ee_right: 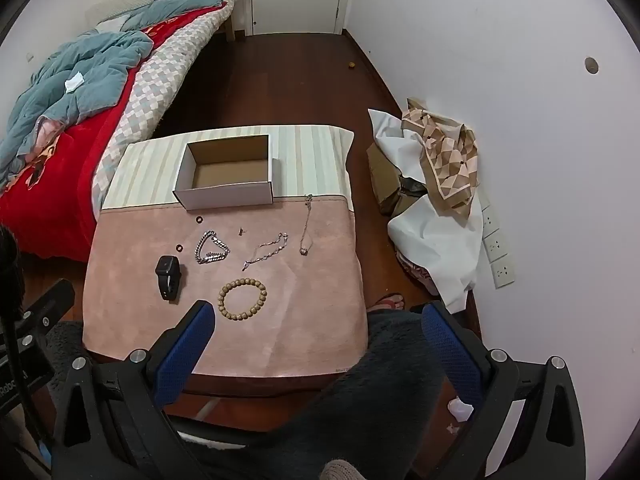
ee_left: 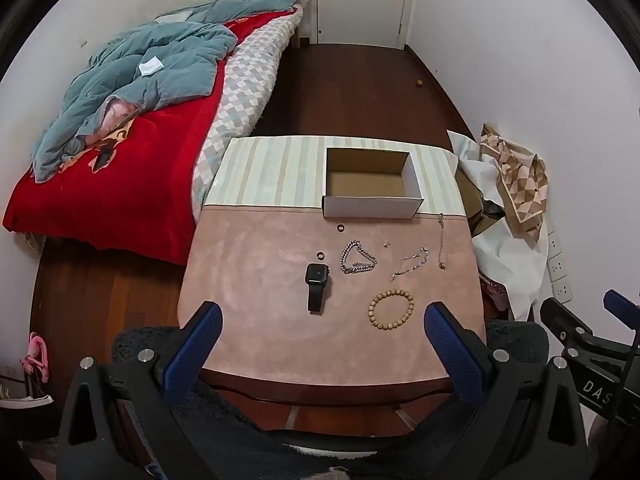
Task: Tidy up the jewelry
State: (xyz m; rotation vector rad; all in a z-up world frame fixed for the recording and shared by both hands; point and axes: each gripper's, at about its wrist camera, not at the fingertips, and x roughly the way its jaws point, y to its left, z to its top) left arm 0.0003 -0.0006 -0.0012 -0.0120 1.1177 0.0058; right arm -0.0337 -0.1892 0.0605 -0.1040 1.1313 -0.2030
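An open white cardboard box (ee_left: 372, 205) (ee_right: 224, 196) stands empty at the far side of a pink cloth. In front of it lie a black smartwatch (ee_left: 317, 286) (ee_right: 169, 272), a wooden bead bracelet (ee_left: 391, 309) (ee_right: 242, 294), a thick silver chain (ee_left: 357, 258) (ee_right: 211, 248), a thin silver bracelet (ee_left: 412, 263) (ee_right: 269, 250), a thin necklace (ee_left: 441, 240) (ee_right: 306, 224), two dark rings (ee_left: 341, 227) (ee_left: 319, 255) and a tiny earring (ee_left: 386, 243). My left gripper (ee_left: 320, 316) is open and empty near the cloth's front edge. My right gripper (ee_right: 316, 312) is open and empty to the right of it.
The pink cloth (ee_left: 260, 300) covers a small table, with striped fabric (ee_left: 272, 168) at the far end. A bed (ee_left: 112, 168) with red and teal blankets is on the left. Crumpled cloths and cardboard (ee_left: 508, 200) lie by the right wall. Dark wood floor runs to a white door.
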